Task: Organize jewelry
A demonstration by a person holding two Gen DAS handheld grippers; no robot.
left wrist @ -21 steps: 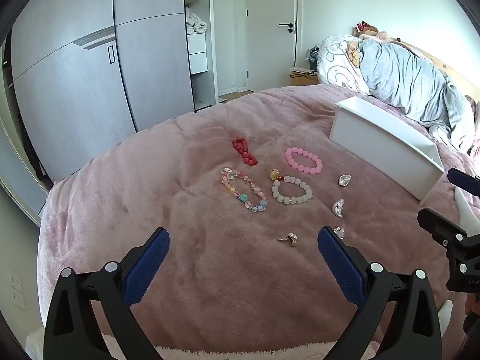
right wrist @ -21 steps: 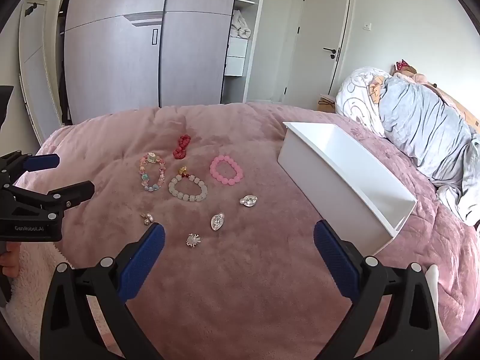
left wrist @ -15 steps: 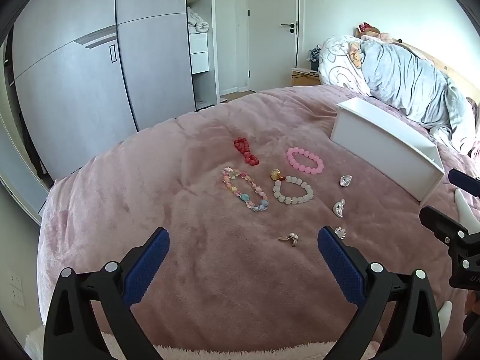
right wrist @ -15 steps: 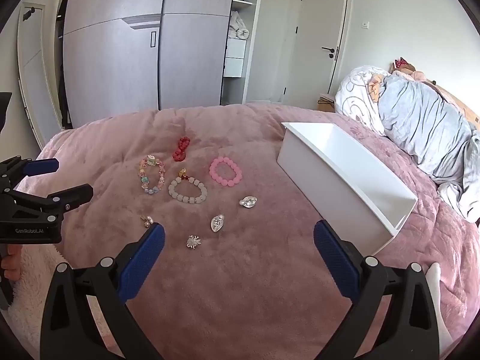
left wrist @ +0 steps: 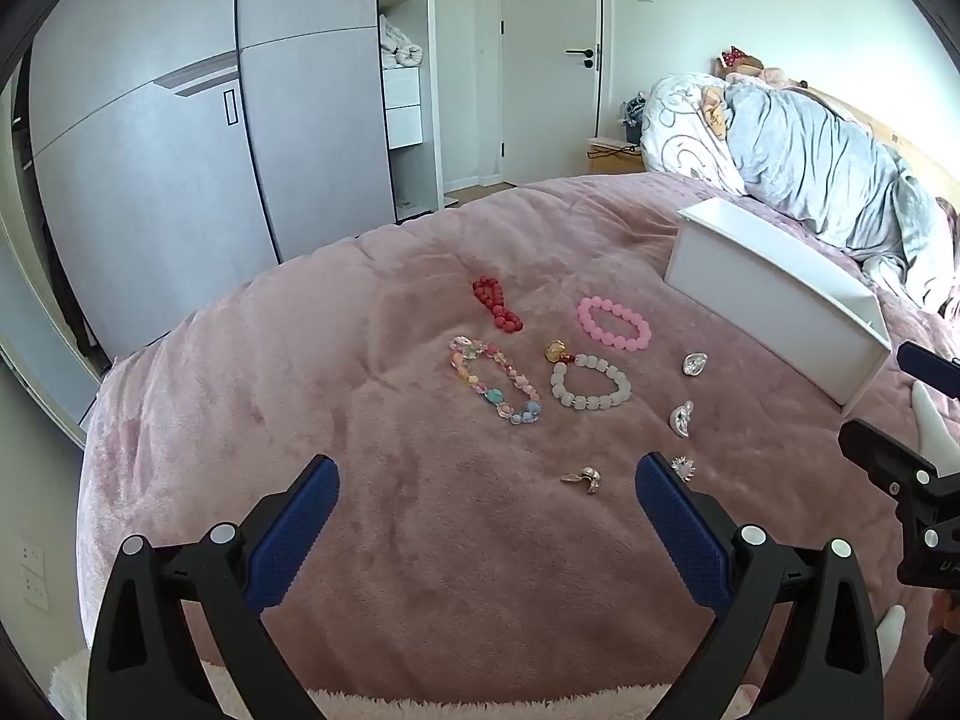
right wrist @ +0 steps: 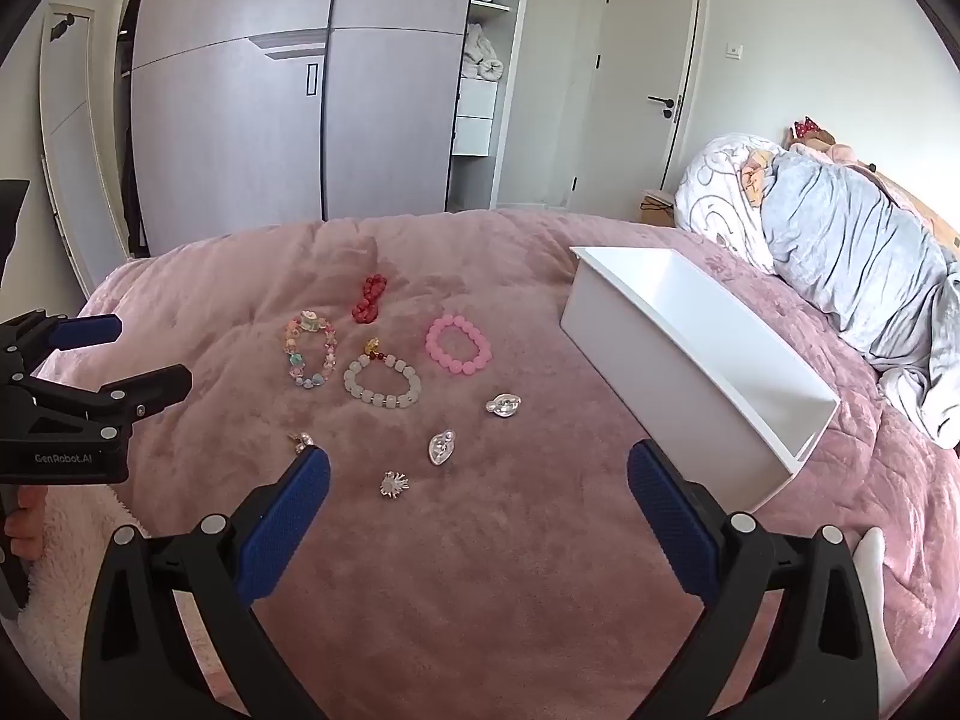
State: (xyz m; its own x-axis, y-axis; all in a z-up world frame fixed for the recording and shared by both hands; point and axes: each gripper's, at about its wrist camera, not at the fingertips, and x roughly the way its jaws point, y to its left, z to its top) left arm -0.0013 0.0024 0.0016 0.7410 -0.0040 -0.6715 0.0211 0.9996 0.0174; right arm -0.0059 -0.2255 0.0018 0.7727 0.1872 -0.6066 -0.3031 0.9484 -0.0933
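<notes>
Bright, soft daylight from right; faint shadows; sharp focus; strong fisheye bending, dark vignette at corners.

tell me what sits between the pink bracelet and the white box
Nothing: bare pink blanket separates the pink bracelet from the white box, clearest in the right wrist view.

The bed [right wrist: 480, 570] wears a dusty pink plush cover. On it lie a red bead bracelet [right wrist: 369, 299], a pink bead bracelet [right wrist: 458, 344], a milky white bracelet [right wrist: 381, 381] with a gold and red charm, and a pastel multicoloured bracelet [right wrist: 310, 349]. Four small pieces [right wrist: 441, 447] are silvery. The box [right wrist: 690, 372] is plain white. Both tongs are black with blue textured pads [right wrist: 282, 531]. The duvet [right wrist: 852, 264] is grey.
</notes>
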